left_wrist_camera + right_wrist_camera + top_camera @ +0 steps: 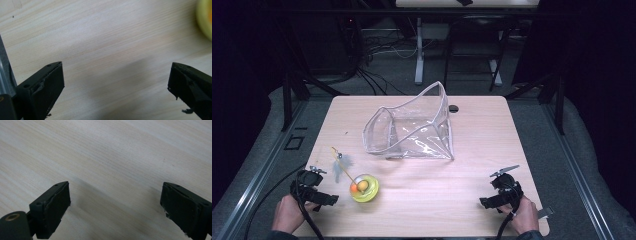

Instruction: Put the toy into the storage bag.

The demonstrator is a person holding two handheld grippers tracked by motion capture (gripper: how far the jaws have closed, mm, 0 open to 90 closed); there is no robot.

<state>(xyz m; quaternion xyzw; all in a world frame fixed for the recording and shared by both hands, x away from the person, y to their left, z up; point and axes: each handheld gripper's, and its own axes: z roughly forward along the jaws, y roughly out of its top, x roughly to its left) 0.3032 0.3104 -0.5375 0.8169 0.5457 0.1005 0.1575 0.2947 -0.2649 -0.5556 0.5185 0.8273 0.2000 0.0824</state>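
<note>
Both my hands sit at the near edge of the high view, each wrapped round a black gripper. My left gripper (326, 199) rests at the near left of the pale wood-grain table (472, 200), jaws aimed toward the yellow toy (364, 188) just beside it. That toy is a round, glossy yellow dish with an orange ball (354, 188) at its left side and a thin stick (341, 165) rising from it; the stick leans away and to the left, ending in a small grey tuft (343, 161). My right gripper (486, 202) lies at the near right, well apart from the toy, jaws pointing left. Farther back, mid-table, stands a clear plastic pouch (412, 131), soft and crinkled, with pale edging, its mouth gaping toward the left.

From the left gripper view, my two matte black pads (53, 85) stand wide apart over bare wood, released, nothing between them. A blurred yellow curve of the toy (205, 17) shows at the top right corner.

From the right gripper view, my black pads (56, 206) likewise stand apart over streaky wood grain, released and grasping nothing.
</note>
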